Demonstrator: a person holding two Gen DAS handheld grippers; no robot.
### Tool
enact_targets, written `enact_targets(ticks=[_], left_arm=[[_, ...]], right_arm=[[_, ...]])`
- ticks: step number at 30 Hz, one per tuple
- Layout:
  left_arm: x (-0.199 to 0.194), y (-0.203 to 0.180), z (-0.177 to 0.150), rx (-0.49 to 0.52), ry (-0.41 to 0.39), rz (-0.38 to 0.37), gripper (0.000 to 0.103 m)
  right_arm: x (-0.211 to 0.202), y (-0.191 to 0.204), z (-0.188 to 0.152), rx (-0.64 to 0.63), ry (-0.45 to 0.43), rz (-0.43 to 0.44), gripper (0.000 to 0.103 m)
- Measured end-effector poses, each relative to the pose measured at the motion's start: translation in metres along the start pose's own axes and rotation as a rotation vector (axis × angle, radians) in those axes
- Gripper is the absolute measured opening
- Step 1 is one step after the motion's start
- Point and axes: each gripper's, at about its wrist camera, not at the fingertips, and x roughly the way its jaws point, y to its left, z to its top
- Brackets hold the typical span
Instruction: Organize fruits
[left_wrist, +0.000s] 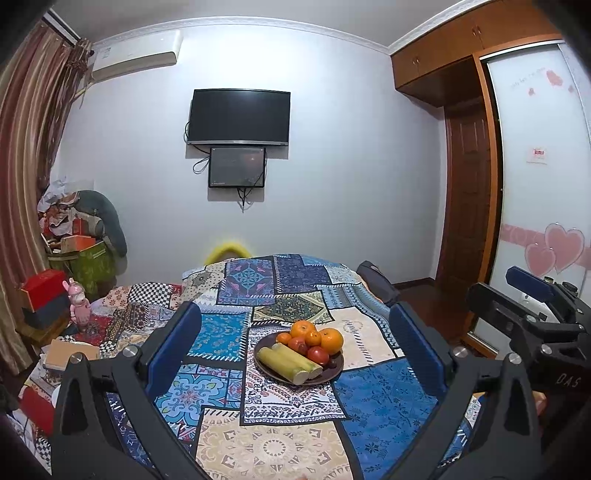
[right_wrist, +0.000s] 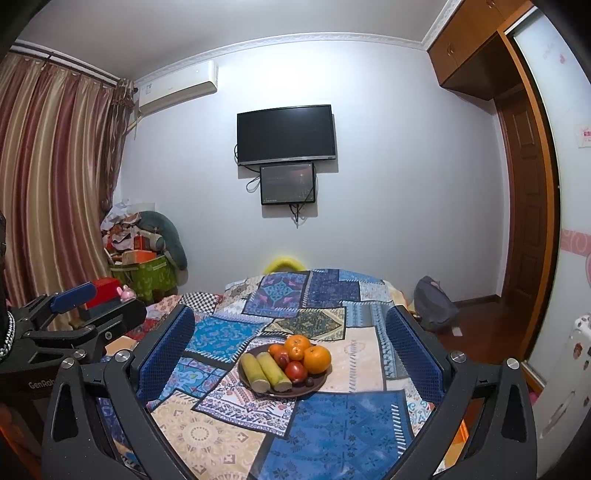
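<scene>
On the bed's patchwork cover (left_wrist: 280, 454) the brown plate (left_wrist: 266, 365) of fruits lies beyond both tongs, well apart, between their fingers in each view. It carries two sugarcane pieces (left_wrist: 288, 363), four oranges (left_wrist: 331, 340) and about three red fruits (left_wrist: 318, 355). Left tongs (left_wrist: 295, 354) and right tongs (right_wrist: 291, 354) are spread wide, holding nothing.

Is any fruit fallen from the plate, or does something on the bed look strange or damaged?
Nothing stands out. All the fruit sits on the brown plate: oranges, red fruits and two pale green stalk pieces. None lies on the patchwork cover. Both grippers are open and empty.
</scene>
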Motion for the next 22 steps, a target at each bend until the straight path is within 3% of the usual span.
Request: enact_targets(ticks=[22], left_arm=[[0.0038, -0.0022, 0.0004, -0.007, 0.012, -0.025, 0.103]], right_arm=[[0.0002, -0.0008, 0.0000, 0.002, -0.002, -0.006, 0.103]])
